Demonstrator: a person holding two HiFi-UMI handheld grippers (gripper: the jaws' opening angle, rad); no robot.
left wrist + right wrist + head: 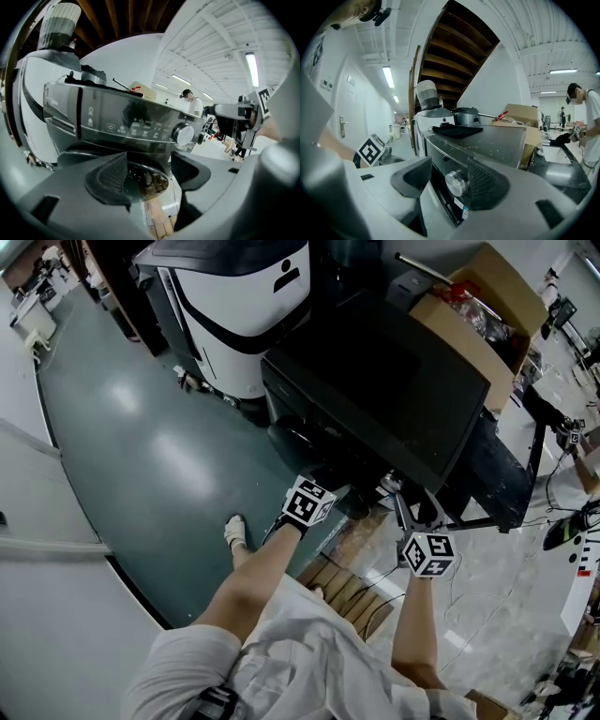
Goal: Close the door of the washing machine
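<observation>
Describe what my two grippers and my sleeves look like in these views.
The left gripper and right gripper look alike: pale grey moulded bodies and dark grey jaws with mesh-textured pads. Each carries a cube of black-and-white square markers. The top is white and leaves the forearms uncovered.

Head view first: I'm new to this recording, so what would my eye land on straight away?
The dark washing machine fills the middle, with an open cardboard box at its upper right and a white unit at upper left. Both gripper views face its control panel, where a silver dial stands out.
</observation>
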